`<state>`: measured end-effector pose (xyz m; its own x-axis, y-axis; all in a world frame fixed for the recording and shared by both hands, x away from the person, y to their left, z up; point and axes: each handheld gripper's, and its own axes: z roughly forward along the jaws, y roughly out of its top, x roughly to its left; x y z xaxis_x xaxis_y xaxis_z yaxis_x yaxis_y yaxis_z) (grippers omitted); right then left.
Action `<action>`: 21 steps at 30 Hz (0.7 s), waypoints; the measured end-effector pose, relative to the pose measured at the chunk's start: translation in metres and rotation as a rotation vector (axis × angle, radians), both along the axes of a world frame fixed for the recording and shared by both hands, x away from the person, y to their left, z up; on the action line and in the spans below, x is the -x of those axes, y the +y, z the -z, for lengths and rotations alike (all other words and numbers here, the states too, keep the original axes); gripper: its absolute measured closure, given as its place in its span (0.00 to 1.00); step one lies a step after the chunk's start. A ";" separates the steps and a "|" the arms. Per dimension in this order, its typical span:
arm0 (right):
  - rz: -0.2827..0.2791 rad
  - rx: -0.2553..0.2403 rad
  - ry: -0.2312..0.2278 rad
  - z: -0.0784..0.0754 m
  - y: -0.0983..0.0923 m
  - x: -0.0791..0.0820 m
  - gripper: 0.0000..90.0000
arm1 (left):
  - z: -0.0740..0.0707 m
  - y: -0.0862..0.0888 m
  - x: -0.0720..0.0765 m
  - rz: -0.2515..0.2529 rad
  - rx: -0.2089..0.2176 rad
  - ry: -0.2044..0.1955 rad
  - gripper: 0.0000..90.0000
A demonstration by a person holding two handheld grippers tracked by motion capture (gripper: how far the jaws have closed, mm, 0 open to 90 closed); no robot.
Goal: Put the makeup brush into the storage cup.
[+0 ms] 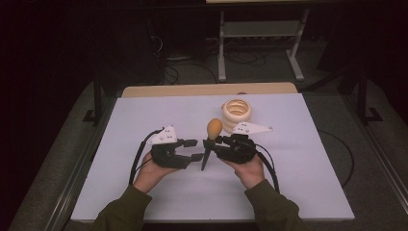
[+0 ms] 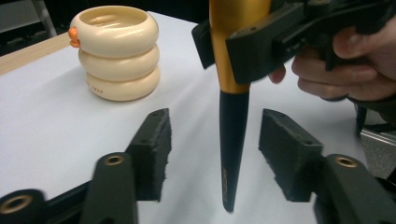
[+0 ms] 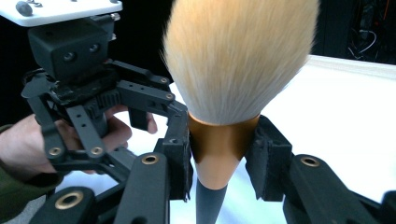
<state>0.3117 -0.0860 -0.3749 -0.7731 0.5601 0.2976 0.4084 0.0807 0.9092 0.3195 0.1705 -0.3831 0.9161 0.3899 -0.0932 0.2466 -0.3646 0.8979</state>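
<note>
White worktop (image 1: 298,159) is carrying a cream stacked-ring holder (image 1: 236,113) beyond the grippers. Right gripper (image 1: 215,142) is clamping its fingers on the gold-and-black makeup brush (image 1: 210,139), while the left gripper (image 1: 196,149) is standing with its fingers apart beside the handle, not touching it; placing the brush in the holder is probably remaining.

— What's carrying everything in front of you?

— My worktop (image 1: 308,192), covered with a plain white sheet; a strip of bare pale wood shows along its far edge.

— And what lies directly on it?

— One thing: a cream holder (image 1: 236,113) shaped like three stacked rings, open at the top. It stands upright on the far part of the sheet, a little right of the middle. From my left tongs' camera I see a small orange knob on its upper ring.

— What's under the worktop?

— A grey carpeted floor (image 1: 62,144)
</note>
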 end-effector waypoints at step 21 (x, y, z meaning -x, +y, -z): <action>0.014 0.034 -0.020 -0.009 -0.013 0.000 0.69 | 0.003 0.061 0.026 -0.109 0.103 -0.050 0.07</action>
